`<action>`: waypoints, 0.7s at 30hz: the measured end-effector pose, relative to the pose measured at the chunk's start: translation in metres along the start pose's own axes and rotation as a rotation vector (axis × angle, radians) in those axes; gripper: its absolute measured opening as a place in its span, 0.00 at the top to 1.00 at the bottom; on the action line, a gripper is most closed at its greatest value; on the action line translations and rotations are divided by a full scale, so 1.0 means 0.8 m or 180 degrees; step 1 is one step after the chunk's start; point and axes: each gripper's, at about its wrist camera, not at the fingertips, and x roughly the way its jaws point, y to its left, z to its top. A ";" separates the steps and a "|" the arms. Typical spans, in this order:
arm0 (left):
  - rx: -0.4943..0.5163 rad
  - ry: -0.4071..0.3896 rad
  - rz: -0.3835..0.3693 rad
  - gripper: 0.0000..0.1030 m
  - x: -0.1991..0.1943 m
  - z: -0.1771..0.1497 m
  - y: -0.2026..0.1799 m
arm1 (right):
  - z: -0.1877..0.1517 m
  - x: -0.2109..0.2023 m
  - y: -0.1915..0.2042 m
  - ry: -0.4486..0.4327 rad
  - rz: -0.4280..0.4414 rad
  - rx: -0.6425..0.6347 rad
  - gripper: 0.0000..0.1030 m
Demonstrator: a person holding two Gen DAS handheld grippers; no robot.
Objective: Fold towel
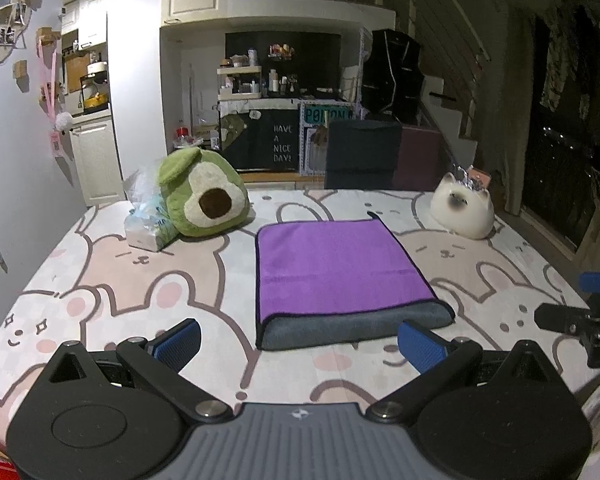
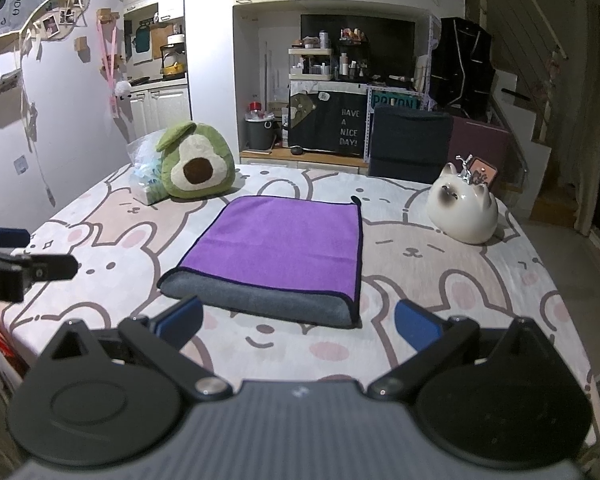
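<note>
A purple towel (image 1: 336, 264) with a grey underside lies folded flat on the rabbit-print table cover (image 1: 140, 280); its grey folded edge faces me. It also shows in the right wrist view (image 2: 280, 244). My left gripper (image 1: 300, 344) is open and empty, hovering just in front of the towel's near edge. My right gripper (image 2: 300, 324) is open and empty, also just short of the near edge. The right gripper shows at the right edge of the left wrist view (image 1: 580, 320); the left gripper shows at the left edge of the right wrist view (image 2: 20, 264).
A green avocado plush (image 1: 204, 196) and a plastic tissue pack (image 1: 148, 220) sit at the back left. A white cat figurine (image 1: 464, 208) stands at the back right. A dark chair (image 1: 360, 152) stands behind the table. The table's right edge drops to the floor (image 2: 560, 248).
</note>
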 end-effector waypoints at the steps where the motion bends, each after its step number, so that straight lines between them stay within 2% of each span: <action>1: -0.0002 -0.0015 0.0014 0.00 0.000 0.003 0.001 | 0.001 0.000 0.000 -0.0001 0.0002 -0.0004 0.00; 17: 0.0039 -0.0024 0.0031 0.00 0.025 0.038 0.005 | 0.032 0.011 -0.004 -0.0149 -0.0056 -0.0200 0.00; 21: 0.0100 -0.0093 0.0049 0.00 0.030 0.051 0.005 | 0.042 0.020 -0.008 -0.0166 -0.0092 -0.0247 0.00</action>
